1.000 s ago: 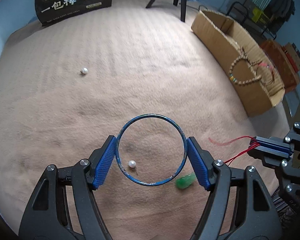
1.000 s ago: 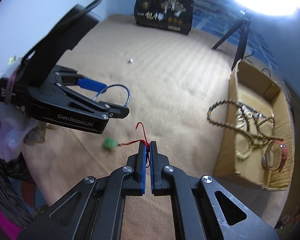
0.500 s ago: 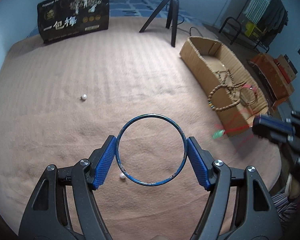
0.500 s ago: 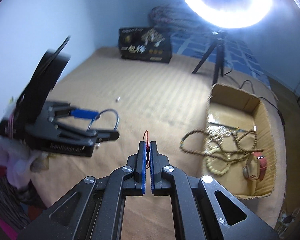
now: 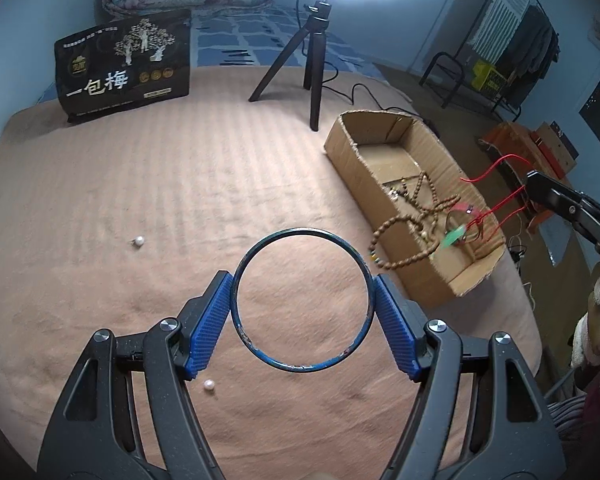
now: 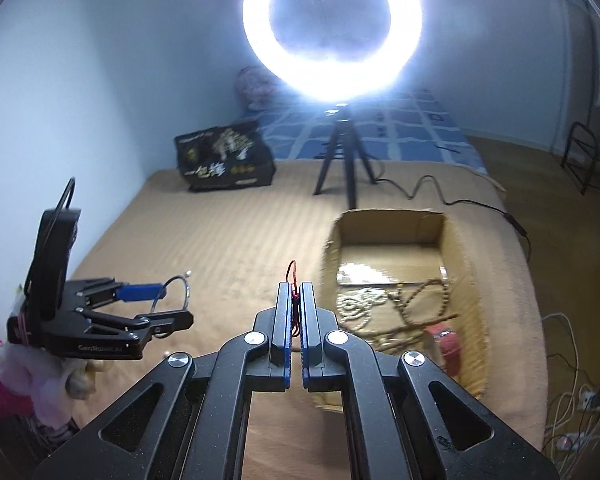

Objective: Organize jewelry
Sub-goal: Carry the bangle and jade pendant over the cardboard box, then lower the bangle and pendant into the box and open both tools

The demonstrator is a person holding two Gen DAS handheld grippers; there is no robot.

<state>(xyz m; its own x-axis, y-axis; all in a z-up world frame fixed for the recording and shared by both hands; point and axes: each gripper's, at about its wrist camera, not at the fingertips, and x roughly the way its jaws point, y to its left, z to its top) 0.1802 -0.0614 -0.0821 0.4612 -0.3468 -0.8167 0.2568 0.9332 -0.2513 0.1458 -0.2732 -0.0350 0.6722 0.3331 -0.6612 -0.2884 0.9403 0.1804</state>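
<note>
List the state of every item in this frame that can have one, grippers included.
left gripper: shut on blue bangle, held off the blanket
right gripper: shut on red cord
green pendant: dangling from the cord above the box
cardboard box: open, holds bead strands
wooden bead necklace: draped over the box wall
two pearls: loose on the blanket
ring light: on

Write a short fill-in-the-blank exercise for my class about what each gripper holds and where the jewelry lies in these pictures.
1. The left gripper holds a blue ____ between its pads.
2. The right gripper is shut on a ____ cord with a green pendant.
3. The wooden bead necklace drapes over the wall of the cardboard ____.
4. Two loose ____ lie on the tan blanket.

Missing words: bangle; red; box; pearls
</note>
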